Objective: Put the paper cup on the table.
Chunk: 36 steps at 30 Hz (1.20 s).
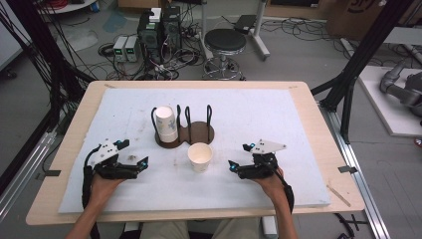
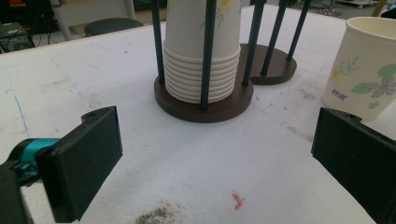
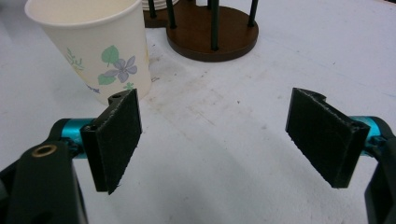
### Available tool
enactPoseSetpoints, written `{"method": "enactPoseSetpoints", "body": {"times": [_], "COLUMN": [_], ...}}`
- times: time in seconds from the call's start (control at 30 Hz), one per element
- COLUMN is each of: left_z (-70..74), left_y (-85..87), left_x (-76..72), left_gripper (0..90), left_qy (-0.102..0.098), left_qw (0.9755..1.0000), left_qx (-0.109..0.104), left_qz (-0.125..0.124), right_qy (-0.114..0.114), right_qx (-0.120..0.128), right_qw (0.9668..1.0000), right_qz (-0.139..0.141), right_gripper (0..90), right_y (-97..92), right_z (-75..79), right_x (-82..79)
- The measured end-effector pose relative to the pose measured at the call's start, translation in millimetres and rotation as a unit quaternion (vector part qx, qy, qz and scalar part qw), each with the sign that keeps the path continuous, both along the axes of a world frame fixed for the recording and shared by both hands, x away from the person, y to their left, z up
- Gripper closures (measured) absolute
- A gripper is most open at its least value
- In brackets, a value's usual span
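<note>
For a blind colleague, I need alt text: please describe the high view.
A single paper cup stands upright on a white table between the left gripper and the right gripper, each held in one hand, touching neither. Behind it, a dark wooden rack holds a stack of cups.

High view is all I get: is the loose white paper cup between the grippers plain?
Observer: No. The loose white paper cup has a purple flower and green leaves printed on its side.
Operator: And the cup in the dark brown wooden rack?
Observer: The dark brown wooden rack holds a nested stack of paper cups, many rims showing at its bottom.
Operator: Grippers?
Observer: The left gripper and right gripper both have jaws wide apart, nothing between them.
</note>
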<state>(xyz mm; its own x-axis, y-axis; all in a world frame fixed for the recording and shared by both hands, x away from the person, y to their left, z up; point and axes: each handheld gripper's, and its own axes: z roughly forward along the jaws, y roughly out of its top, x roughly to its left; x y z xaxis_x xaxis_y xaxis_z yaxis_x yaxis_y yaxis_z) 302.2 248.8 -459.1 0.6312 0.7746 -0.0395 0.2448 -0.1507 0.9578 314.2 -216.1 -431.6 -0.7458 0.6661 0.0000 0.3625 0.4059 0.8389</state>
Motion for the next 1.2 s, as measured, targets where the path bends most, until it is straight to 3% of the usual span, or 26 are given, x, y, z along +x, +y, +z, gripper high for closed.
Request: {"method": "enactPoseSetpoints", "body": {"times": [0.63,0.9,1.2], "left_z": [0.0,-0.1,0.0], "left_y": [0.5,0.7,0.4], "left_x": [-0.9,-0.3,-0.4], "left_gripper": [1.8,1.8,1.8], "left_qy": [-0.003,0.000,0.000], "left_qw": [1.0000,1.0000,1.0000], "left_qx": [0.000,-0.002,0.000], "left_qz": [0.001,0.005,0.004], "right_qy": [-0.030,-0.031,-0.030], "right_qx": [0.027,0.037,0.032], "right_qw": [0.9987,0.9980,0.9982], "right_qz": [-0.031,-0.040,-0.042], "right_gripper": [18.8,18.8,18.8], "right_y": [-11.7,-14.6,-14.0], "right_z": [-8.2,-10.1,-11.8], "right_x": [1.3,-1.1,0.0]}}
